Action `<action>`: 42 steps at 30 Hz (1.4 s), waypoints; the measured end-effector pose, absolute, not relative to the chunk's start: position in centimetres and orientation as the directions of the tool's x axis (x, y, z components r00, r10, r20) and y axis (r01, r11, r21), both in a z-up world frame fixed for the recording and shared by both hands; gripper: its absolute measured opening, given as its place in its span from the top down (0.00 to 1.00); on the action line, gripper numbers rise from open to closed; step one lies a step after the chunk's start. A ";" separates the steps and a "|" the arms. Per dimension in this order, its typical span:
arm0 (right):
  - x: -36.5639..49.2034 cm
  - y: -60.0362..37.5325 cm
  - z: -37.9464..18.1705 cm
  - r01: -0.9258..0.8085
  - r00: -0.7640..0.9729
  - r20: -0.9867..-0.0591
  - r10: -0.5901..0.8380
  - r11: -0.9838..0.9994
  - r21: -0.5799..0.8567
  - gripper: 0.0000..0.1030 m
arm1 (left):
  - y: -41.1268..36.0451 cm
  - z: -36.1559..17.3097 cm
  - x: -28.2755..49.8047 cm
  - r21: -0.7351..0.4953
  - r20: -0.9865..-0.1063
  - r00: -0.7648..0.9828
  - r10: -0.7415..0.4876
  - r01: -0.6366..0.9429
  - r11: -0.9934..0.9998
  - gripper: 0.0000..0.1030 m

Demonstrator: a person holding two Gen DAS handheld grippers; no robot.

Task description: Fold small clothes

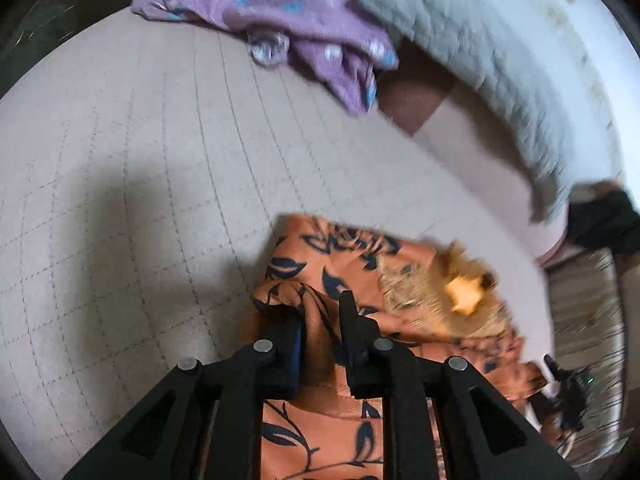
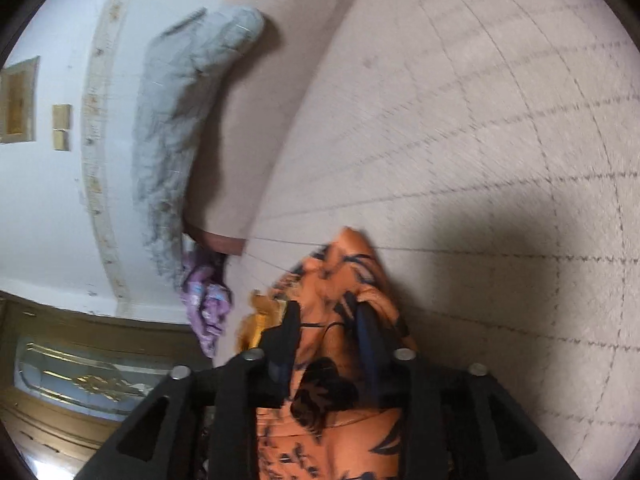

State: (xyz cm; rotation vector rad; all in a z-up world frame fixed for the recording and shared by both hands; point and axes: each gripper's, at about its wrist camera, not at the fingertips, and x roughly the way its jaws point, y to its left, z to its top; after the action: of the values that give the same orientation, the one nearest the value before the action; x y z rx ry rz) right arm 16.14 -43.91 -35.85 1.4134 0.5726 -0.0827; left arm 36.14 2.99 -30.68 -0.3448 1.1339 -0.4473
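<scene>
The orange garment [image 1: 340, 264] is thin cloth printed with dark navy leaves, creased and bunched, with a yellowish patch near its middle. It hangs partly over the quilted beige bed [image 1: 120, 160]. My left gripper [image 1: 320, 320] pinches a gathered fold of it between both fingers. My right gripper [image 2: 332, 320] is clenched on another bunched edge [image 2: 352, 264]. A purple flowered garment [image 1: 280, 12] lies well apart, beside a grey blanket [image 1: 480, 40].
</scene>
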 end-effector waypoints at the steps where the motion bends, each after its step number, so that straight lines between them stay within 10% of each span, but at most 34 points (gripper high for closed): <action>1: 16.1 -43.7 -35.2 0.374 0.868 -0.416 0.270 0.195 0.907 0.44 | 3.5 -30.3 35.8 -0.497 -0.773 0.363 -0.520 0.163 0.853 0.82; 7: 15.4 -42.9 -33.6 0.332 0.875 -0.405 0.267 0.279 0.901 0.35 | 6.7 -28.0 32.6 -0.458 -0.732 0.485 -0.479 0.170 0.872 0.59; 12: 15.6 -41.7 -33.6 0.297 0.814 -0.431 0.390 0.360 0.885 0.41 | 7.4 -28.8 31.2 -0.432 -0.773 0.388 -0.502 0.258 0.864 0.58; 20: 16.7 -42.4 -36.0 0.355 0.778 -0.490 0.393 0.368 0.859 0.77 | 3.8 -30.4 33.6 -0.541 -0.758 0.276 -0.591 0.240 0.806 0.59; 22: 17.3 -42.5 -35.4 0.347 0.791 -0.488 0.368 0.387 0.854 0.85 | 3.0 -30.5 34.4 -0.552 -0.757 0.265 -0.598 0.232 0.801 0.73; 31: 21.4 -45.0 -35.8 0.303 0.852 -0.418 0.316 0.352 0.885 0.86 | 1.3 -31.6 41.5 -0.584 -0.758 0.286 -0.587 0.105 0.805 0.84; 38: 24.0 -46.9 -39.0 0.304 0.870 -0.356 0.343 0.196 0.932 0.71 | 1.7 -33.1 43.3 -0.634 -0.728 0.334 -0.599 0.006 0.773 0.75; 40: 22.9 -47.7 -39.2 0.308 0.894 -0.342 0.290 0.157 0.938 0.28 | 1.8 -31.8 41.8 -0.604 -0.735 0.348 -0.581 0.054 0.795 0.74; 42: 21.3 -48.6 -38.6 0.283 0.927 -0.305 0.221 0.125 0.951 0.21 | 2.1 -30.0 39.3 -0.538 -0.754 0.373 -0.540 0.120 0.834 0.70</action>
State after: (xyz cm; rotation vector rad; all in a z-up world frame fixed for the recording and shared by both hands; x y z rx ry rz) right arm 21.25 -48.58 -38.55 1.4588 0.4202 -0.0475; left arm 39.25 2.12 -30.03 -0.4321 1.1158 -0.4398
